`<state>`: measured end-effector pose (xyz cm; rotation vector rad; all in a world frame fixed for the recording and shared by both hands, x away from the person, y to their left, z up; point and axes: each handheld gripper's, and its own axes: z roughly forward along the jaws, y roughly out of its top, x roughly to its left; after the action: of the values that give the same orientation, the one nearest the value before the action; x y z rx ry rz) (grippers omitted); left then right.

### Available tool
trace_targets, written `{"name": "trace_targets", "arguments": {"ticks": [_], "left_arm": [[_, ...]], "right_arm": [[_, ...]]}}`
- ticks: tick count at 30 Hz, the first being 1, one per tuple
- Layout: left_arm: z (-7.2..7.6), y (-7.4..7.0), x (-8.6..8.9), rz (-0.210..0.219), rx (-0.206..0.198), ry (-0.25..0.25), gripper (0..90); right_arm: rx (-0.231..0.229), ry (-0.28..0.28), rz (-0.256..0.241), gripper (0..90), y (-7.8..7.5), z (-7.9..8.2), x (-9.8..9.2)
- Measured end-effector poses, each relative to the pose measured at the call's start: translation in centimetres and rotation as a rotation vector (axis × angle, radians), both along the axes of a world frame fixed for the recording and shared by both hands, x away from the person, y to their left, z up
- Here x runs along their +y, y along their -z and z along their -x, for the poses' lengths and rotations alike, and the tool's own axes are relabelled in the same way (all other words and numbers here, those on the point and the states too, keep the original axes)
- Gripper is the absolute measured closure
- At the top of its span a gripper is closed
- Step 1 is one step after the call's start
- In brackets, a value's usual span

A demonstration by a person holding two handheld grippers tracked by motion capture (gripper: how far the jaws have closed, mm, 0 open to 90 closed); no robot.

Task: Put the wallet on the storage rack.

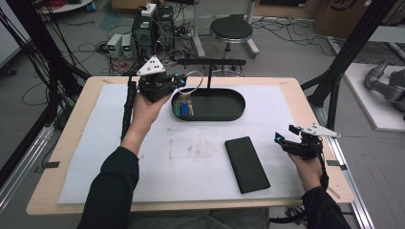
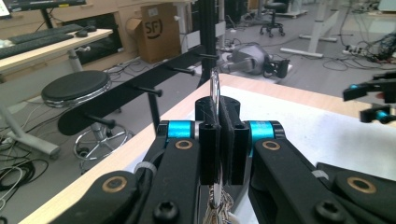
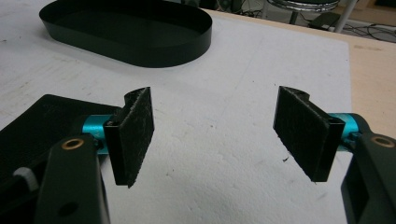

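We have the left gripper [image 1: 177,82] pinched tight on a thin metal key ring [image 1: 191,82], its jaws closed flat against the wire; a bunch of small coloured keys [image 1: 184,108] hangs from the ring over the left end of the black oval tray [image 1: 229,116]. Just behind the ring stands a black hook rack [image 1: 211,62] on a slim post that rises from the tray, its pegs pointing our way in the left gripper view. Our right gripper [image 1: 288,133] hovers near the table's right edge with its jaws spread wide and nothing between them. A flat black rectangular case [image 1: 246,163] lies between the two grippers, nearer the right one and well apart from the tray. All of this sits on a white foam mat [image 1: 191,157] on a pale wooden table [image 1: 71,138]. Beyond the table we see a round black stool [image 1: 231,29], electronic boxes [image 1: 153,28] and loose cables [image 1: 90,47] on a grey floor
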<state>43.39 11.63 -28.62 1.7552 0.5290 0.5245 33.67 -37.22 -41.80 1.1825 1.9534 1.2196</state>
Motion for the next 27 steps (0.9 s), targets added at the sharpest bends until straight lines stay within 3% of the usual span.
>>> {"name": "trace_targets", "arguments": {"ticks": [14,18,27], "left_arm": [[-3.0,0.8,0.7,0.009,0.02,-0.078,86.5],[-3.9,1.5,1.2,0.032,0.042,-0.095,86.5],[-5.0,2.2,1.8,0.04,0.048,-0.14,86.5]], "right_arm": [[0.004,-0.002,-0.004,29.4,0.0,0.0,0.0],[0.005,-0.005,0.0,29.5,0.0,-0.1,0.0],[0.008,-0.003,-0.003,29.5,0.0,0.0,0.0]]}}
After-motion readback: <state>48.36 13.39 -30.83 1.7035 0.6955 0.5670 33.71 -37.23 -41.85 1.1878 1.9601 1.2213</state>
